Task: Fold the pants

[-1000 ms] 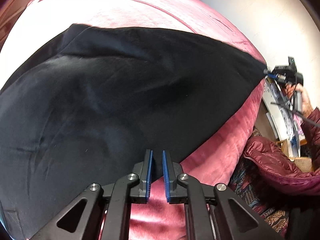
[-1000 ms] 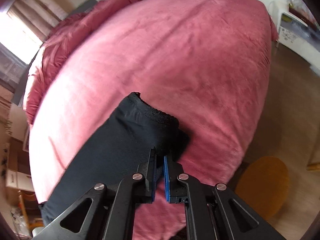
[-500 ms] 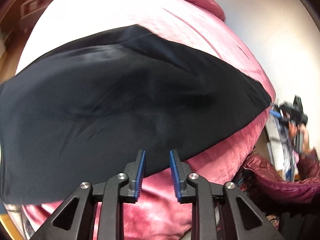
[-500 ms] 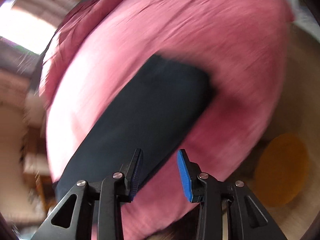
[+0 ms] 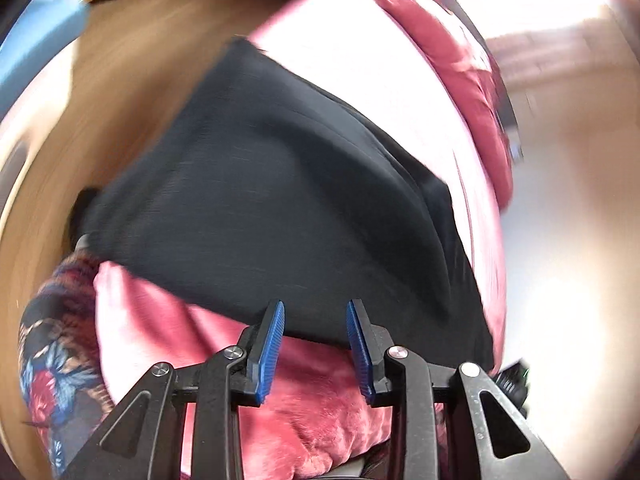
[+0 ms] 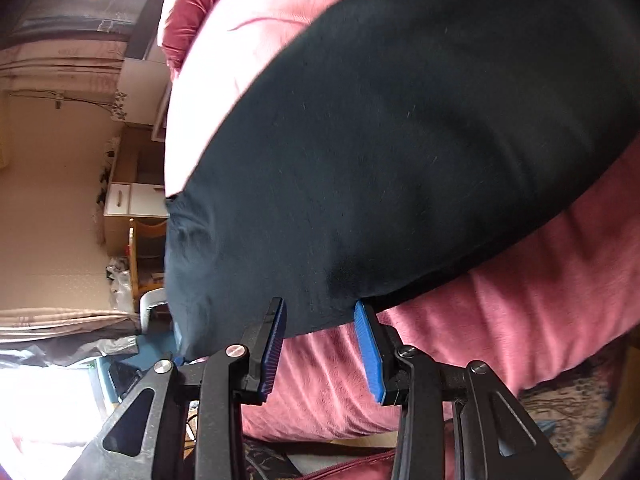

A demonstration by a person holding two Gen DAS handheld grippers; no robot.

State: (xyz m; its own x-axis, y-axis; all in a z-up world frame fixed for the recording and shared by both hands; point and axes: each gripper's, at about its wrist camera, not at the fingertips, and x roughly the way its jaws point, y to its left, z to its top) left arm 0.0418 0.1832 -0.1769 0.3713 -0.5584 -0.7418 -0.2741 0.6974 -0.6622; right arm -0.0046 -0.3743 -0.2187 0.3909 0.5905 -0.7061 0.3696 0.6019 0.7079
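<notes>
Black pants lie spread flat on a pink-red bed cover; they also fill the right wrist view. My left gripper is open and empty, its blue pads at the pants' near edge. My right gripper is open and empty, its pads straddling the near hem where the cloth hangs over the bed's side. The left wrist view is blurred by motion.
Wooden floor lies left of the bed. A patterned fabric shows at lower left. In the right wrist view, a white drawer unit and wooden chair stand beside the bed. Pink pillows lie at the top.
Both grippers went from shut on the pants to open and let the cloth drop flat on the bed. Both then swung to new spots along the near edge.
</notes>
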